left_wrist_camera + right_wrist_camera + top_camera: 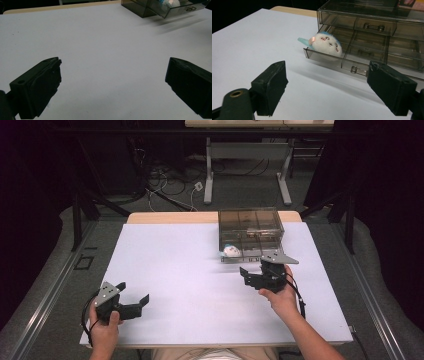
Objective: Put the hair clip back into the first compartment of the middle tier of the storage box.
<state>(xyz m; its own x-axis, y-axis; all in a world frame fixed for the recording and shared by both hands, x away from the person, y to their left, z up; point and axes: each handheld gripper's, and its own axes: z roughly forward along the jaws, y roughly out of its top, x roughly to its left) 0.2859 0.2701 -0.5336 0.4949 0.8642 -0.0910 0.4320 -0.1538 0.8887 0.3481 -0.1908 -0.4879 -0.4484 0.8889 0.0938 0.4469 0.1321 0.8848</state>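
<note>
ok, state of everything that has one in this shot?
Drawer box: upright at the far right of the table.
Bottom drawer: pulled open.
Upper drawer: shut.
Plush toy: lying in the open drawer's left end.
Left gripper: open, nothing between the fingers.
Right gripper: open, nothing between the fingers, just short of the open drawer.

The left gripper (113,82) hovers over bare white tabletop (105,50), its black jaws wide apart with nothing between them, while toward one o'clock a smoky clear drawer box (150,10) shows a pulled-out drawer (180,8).
</note>
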